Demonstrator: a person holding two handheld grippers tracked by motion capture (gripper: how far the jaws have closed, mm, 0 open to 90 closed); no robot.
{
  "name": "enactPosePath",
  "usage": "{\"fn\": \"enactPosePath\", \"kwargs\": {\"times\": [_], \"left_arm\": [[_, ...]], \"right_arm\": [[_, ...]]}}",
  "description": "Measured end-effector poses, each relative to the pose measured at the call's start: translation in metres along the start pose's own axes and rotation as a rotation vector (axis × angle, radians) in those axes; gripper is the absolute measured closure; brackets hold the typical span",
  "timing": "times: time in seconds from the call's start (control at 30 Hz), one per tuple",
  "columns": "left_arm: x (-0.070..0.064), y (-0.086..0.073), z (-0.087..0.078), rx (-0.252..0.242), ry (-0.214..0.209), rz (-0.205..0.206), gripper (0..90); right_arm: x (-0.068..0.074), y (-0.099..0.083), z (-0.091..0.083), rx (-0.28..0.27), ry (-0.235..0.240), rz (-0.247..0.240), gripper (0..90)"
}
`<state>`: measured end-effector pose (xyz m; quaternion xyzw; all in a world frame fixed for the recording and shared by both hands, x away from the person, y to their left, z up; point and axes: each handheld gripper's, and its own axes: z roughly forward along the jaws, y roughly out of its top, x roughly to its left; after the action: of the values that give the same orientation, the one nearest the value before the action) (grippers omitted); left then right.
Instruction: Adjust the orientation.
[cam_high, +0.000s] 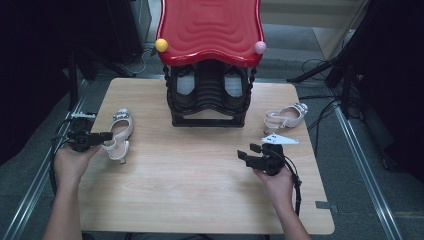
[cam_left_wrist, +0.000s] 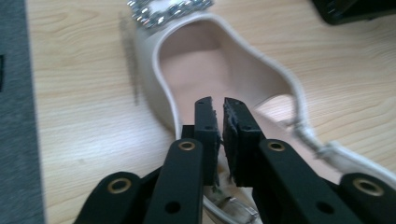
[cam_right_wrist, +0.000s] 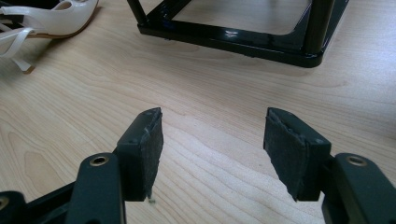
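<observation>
My left hand-held gripper (cam_left_wrist: 219, 116) pinches the slingback shoe's (cam_left_wrist: 205, 60) rim; I'd lift slowly. The right hand-held gripper (cam_right_wrist: 212, 149) gapes, idle.

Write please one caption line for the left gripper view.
Left tongs, nearly shut, over the white shoe on the wooden table.

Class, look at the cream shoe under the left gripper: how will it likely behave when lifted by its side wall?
The shoe looks light, so the left gripper should lift it easily. Held off-centre by the thin wall, it may tilt. Its slim back strap will probably flop loosely.
</observation>
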<state>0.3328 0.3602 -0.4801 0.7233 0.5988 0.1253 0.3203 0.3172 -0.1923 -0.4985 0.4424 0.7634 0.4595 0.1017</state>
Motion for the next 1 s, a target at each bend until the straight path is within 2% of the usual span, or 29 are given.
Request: {"fn": "enactPosePath", "kwargs": {"times": [0.13,0.2,0.3,0.33,0.4,0.47,0.53,0.7,0.8,0.9,1.0], "left_arm": [[-0.005,0.005,-0.011,-0.056,-0.012,-0.007,72.1],[-0.005,0.006,-0.015,-0.090,-0.001,-0.013,66.8],[0.002,0.004,-0.012,-0.092,0.004,-0.048,55.8],[0.004,0.003,-0.009,-0.093,0.014,-0.055,54.9],[0.007,0.002,-0.003,-0.068,0.022,-0.076,54.8],[0.010,0.000,0.004,-0.039,0.037,-0.077,55.0],[0.011,-0.001,0.010,-0.034,0.055,-0.079,55.1],[0.020,-0.004,0.021,-0.015,0.054,-0.105,55.1],[0.020,-0.006,0.027,-0.013,0.044,-0.121,55.7],[0.020,-0.006,0.029,-0.023,0.026,-0.118,63.7],[0.019,-0.006,0.029,-0.019,0.051,-0.108,69.7]], "right_arm": [[0.001,0.000,0.001,0.004,0.002,-0.002,38.9],[0.001,0.000,0.001,0.008,0.003,-0.002,39.0],[0.001,-0.001,0.002,0.010,0.000,-0.002,39.0],[0.001,-0.001,0.002,0.010,0.002,-0.005,39.0],[0.001,-0.001,0.002,0.012,0.000,-0.007,39.0],[0.001,-0.002,0.001,0.014,-0.002,-0.004,38.9],[0.000,-0.002,0.001,0.013,-0.003,-0.002,38.9],[0.000,-0.004,0.000,0.016,-0.010,0.003,38.9],[-0.001,-0.006,-0.001,0.020,-0.012,0.000,38.9],[0.000,-0.006,-0.001,0.031,-0.016,0.000,38.9],[0.001,-0.007,-0.002,0.033,-0.021,-0.009,38.8]]}}
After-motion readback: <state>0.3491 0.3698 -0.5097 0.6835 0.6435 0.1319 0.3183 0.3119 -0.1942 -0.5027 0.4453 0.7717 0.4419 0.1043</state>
